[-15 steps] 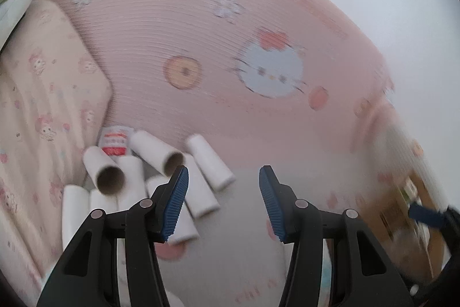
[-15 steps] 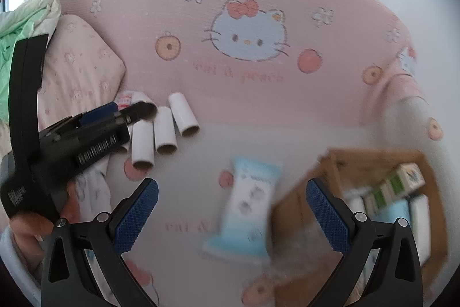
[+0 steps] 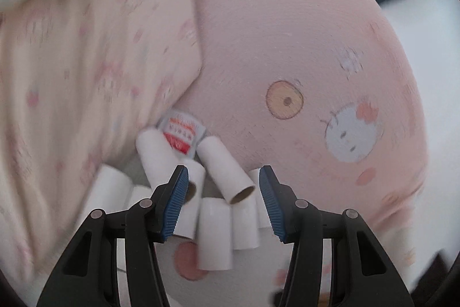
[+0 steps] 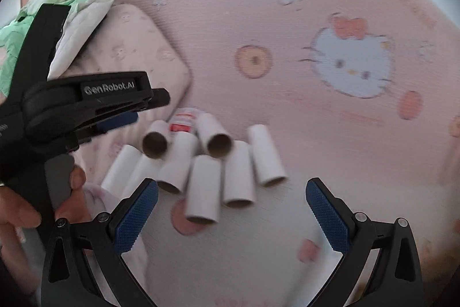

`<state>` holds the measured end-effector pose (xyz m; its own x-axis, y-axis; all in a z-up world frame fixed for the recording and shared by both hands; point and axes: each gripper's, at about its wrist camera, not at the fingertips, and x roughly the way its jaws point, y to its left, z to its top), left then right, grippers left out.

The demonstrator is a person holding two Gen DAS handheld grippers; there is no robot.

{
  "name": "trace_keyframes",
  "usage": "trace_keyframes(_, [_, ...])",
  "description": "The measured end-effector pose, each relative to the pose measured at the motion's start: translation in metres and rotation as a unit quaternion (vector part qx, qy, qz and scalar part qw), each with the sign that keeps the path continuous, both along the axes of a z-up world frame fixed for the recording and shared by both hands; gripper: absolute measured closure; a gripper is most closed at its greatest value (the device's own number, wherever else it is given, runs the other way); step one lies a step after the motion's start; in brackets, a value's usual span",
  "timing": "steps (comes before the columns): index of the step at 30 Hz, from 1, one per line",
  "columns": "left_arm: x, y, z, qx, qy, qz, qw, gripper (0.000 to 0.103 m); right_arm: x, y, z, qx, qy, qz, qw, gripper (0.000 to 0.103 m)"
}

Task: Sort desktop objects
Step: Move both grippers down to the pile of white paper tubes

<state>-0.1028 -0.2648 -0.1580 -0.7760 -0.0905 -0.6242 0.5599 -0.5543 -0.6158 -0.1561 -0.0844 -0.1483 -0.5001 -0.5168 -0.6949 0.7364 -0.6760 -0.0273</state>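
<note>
Left gripper (image 3: 223,202): jaws apart, nothing clamped, poised over the tube pile.
Right gripper (image 4: 231,210): jaws spread wide, empty.
Cardboard tubes (image 4: 202,189): clustered at lower centre on the pink cartoon-cat blanket (image 4: 287,19).
Red-and-white packet (image 3: 181,133): behind the tubes, beside the pillow (image 3: 86,62).

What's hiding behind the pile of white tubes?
A small red-and-white packet peeks out behind the white tubes, against the pink pillow. Two tubes lying on the pile cover its lower part, so its print can't be read.
</note>
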Motion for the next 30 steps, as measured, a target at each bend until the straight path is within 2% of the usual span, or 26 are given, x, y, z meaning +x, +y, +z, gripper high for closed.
trace_keyframes(1, [0.002, -0.006, -0.006, 0.026, 0.003, 0.01, 0.9996, 0.048, -0.003, -0.004, -0.002, -0.01, -0.009, 0.007, 1.0, 0.001])
trace_keyframes(6, [0.019, -0.025, -0.027, 0.106, 0.008, 0.066, 0.9921, 0.047, -0.021, -0.024, -0.014, -0.048, -0.064, 0.045, 0.996, 0.001])
trace_keyframes(9, [0.025, -0.041, -0.046, 0.183, 0.021, 0.084, 0.9793, 0.047, -0.031, -0.037, -0.024, -0.04, -0.089, 0.071, 0.993, 0.001])
trace_keyframes(13, [0.027, -0.049, -0.066, 0.252, 0.026, 0.087, 0.9635, 0.047, -0.039, -0.05, -0.032, -0.041, -0.105, 0.086, 0.99, 0.001])
trace_keyframes(18, [0.022, -0.049, -0.07, 0.256, 0.015, 0.084, 0.963, 0.047, -0.044, -0.065, -0.037, -0.051, -0.123, 0.106, 0.985, 0.002])
trace_keyframes(22, [0.023, -0.049, -0.078, 0.279, -0.001, 0.077, 0.9572, 0.047, -0.053, -0.077, -0.043, -0.058, -0.15, 0.113, 0.98, 0.005])
trace_keyframes(27, [0.021, -0.049, -0.079, 0.269, -0.018, 0.09, 0.9587, 0.047, -0.057, -0.095, -0.058, -0.048, -0.176, 0.135, 0.974, 0.022])
trace_keyframes(30, [0.017, -0.053, -0.085, 0.289, -0.024, 0.092, 0.9527, 0.047, -0.057, -0.102, -0.067, -0.045, -0.187, 0.138, 0.972, 0.026])
